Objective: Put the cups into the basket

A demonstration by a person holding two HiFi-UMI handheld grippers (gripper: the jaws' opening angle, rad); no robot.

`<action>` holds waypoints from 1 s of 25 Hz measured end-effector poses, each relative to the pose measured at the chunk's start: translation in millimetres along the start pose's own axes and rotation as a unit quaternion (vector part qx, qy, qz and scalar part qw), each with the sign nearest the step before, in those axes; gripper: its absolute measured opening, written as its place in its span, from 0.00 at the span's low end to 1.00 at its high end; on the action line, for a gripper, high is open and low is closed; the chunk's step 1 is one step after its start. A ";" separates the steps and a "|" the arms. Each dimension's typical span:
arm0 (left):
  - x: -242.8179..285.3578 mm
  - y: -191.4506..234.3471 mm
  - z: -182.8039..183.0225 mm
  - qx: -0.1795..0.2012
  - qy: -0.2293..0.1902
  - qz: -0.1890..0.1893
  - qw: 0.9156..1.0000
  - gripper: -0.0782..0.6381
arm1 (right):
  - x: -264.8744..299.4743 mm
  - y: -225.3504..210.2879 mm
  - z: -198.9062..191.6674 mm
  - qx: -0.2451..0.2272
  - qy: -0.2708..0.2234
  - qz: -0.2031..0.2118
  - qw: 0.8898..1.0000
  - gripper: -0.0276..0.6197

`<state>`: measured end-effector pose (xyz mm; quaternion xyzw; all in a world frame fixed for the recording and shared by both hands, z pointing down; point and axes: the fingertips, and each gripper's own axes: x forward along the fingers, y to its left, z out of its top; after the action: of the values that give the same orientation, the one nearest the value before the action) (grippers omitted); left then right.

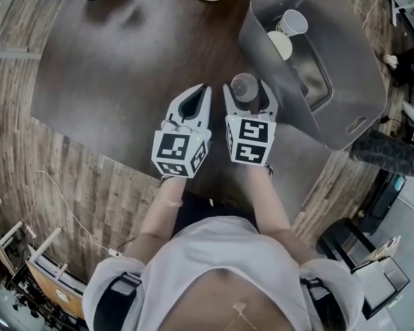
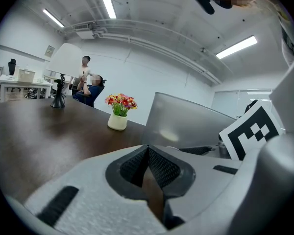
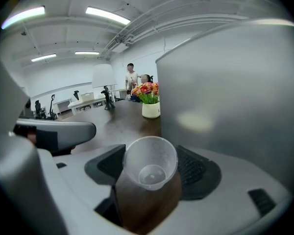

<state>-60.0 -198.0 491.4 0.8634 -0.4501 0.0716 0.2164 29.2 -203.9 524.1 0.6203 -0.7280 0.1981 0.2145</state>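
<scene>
Clamped on clear cup (image 3: 150, 161), right hand-held gripper (image 3: 152, 173), pads pressed to both sides of its wall. Close on the left, left hand-held gripper (image 2: 147, 169), jaws together, empty. Just ahead and to the right of the grip, grey basket (image 3: 235, 102), white cup (image 1: 292, 23) already inside. Best lifted clear of the tall rim first, squeezed gently against buckling thin plastic, then released low over bare basket floor.

Clear plastic cup (image 3: 150, 163) between jaws of right gripper (image 3: 151, 173), mouth toward camera, dark pads (image 3: 107, 165) against both sides. Brown surface (image 3: 122, 126) beneath. Grey basket (image 3: 235, 106) wall fills right side, close by. White flower pot (image 3: 150, 109) beyond, beside the basket. Left gripper (image 3: 54, 131) at left edge. Person (image 3: 131, 77) standing far behind.
</scene>
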 end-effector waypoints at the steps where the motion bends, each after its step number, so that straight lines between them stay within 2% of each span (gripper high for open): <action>1: -1.8 -1.7 0.8 0.002 -0.001 0.000 1.000 0.12 | -3.1 0.9 1.1 -0.002 -0.001 0.003 1.000 0.55; 17: -39.4 -37.2 17.8 0.041 -0.022 -0.003 0.999 0.12 | -71.9 23.6 18.8 -0.033 -0.030 0.065 0.997 0.55; 25: -59.8 -71.1 28.6 0.070 -0.033 -0.022 0.997 0.12 | -124.6 23.2 35.7 -0.053 -0.051 0.087 0.993 0.55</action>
<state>-39.6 -130.2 424.8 0.8882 -0.4314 0.0697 0.1421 21.2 -118.1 424.4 0.5513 -0.7988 0.1456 0.1918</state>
